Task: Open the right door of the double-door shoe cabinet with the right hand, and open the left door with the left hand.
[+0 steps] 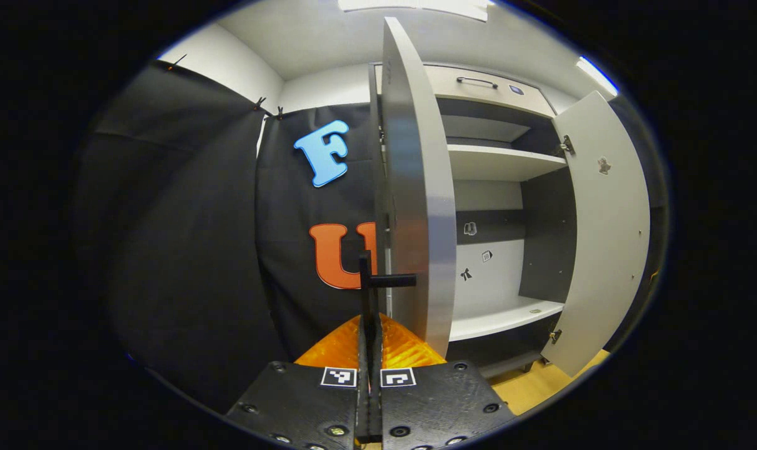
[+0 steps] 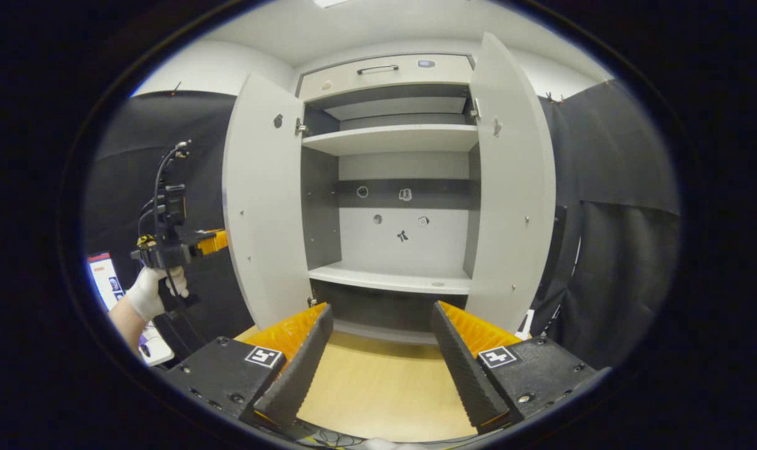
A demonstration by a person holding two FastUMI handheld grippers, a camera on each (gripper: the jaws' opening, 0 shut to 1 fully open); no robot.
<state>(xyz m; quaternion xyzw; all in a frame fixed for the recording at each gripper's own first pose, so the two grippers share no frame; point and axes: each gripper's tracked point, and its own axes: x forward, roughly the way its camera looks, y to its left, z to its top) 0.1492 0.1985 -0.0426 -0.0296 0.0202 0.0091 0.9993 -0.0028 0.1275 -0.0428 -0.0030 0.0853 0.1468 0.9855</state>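
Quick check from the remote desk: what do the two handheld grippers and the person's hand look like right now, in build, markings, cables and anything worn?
Right gripper: black bolted body, a square black-and-white marker on each side, ridged wedge-shaped fingers. Left gripper: same black body and paired markers; seen from afar it has a pistol-style handle with black cables looping above. The hand wears a white glove.

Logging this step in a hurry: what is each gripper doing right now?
Left gripper: shut on the left door's handle.
Right gripper: open, holding nothing, in front of the cabinet floor.
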